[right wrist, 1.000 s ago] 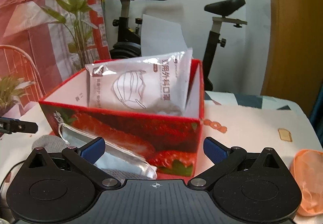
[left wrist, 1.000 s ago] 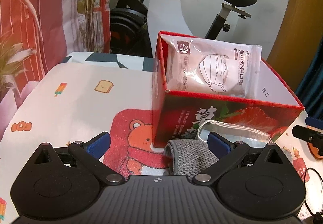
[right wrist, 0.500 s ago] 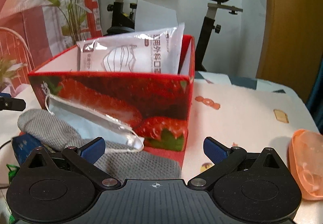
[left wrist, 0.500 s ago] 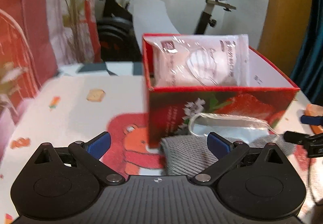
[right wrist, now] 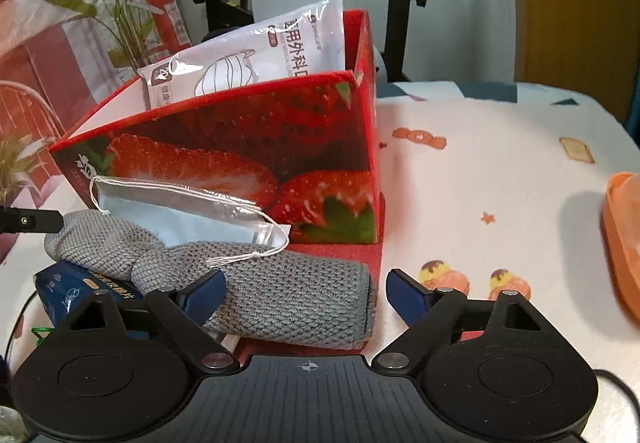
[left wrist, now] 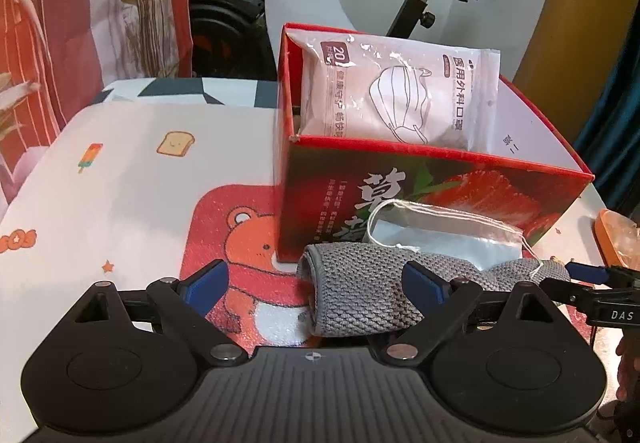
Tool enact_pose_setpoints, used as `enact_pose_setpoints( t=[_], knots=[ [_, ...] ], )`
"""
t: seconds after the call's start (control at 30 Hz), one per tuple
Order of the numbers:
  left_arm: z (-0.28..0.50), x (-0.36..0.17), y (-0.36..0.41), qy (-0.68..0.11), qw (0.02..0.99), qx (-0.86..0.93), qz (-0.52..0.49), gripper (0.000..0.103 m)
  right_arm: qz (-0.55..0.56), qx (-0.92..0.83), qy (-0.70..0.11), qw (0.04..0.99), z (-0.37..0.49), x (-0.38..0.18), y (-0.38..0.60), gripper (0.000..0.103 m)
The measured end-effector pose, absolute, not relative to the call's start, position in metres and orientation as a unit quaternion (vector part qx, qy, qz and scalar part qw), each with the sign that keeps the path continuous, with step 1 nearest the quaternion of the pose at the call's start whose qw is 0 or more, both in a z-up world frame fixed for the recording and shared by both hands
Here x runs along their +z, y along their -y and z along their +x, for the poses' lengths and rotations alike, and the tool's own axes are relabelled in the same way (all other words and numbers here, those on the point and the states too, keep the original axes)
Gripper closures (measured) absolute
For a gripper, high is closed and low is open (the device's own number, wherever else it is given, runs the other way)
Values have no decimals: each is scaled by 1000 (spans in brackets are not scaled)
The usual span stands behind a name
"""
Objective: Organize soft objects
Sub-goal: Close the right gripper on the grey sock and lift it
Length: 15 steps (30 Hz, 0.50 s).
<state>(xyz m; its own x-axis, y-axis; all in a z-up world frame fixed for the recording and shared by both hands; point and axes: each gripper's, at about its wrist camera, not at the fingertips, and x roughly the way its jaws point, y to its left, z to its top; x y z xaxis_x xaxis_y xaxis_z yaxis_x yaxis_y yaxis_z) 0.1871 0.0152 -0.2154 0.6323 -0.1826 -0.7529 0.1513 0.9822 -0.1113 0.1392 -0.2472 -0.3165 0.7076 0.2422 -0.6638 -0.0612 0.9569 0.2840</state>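
Closing both sets of jaws around the grey knitted glove [right wrist: 256, 291], which lies on the table just near of the red strawberry-printed cardboard box [right wrist: 240, 163], I have not pinched it yet: my left gripper [left wrist: 316, 283] and right gripper [right wrist: 304, 291] straddle its ends with pads off the knit. Resting on the glove is a clear-wrapped blue face mask [right wrist: 180, 211]; lifting could tip it off, or its white ear loop [right wrist: 248, 255] could snag my finger. A white mask packet [left wrist: 396, 91] stands inside the box, printed "20" and Chinese characters. The other gripper's arm reads "DAS". A dark blue packet [right wrist: 76, 291] under the glove has small print I cannot read.
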Motion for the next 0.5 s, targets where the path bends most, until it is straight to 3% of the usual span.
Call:
enact_pose_setpoints(
  t=[0.1, 0.17, 0.33, 0.5],
  knots=[
    [188, -219, -16, -423, 900, -100, -28, 13, 130, 87, -379, 912, 141, -320, 247, 18],
    [189, -222, -16, -425, 897, -114, -39, 24, 138, 92, -383, 909, 143, -323, 246, 20],
    [193, -231, -19, -432, 886, -141, -87, 37, 154, 93, -390, 903, 145, -327, 248, 21],
    [197, -238, -19, -441, 881, -133, -102, 40, 164, 94, -394, 900, 145, -328, 249, 21]
  ],
)
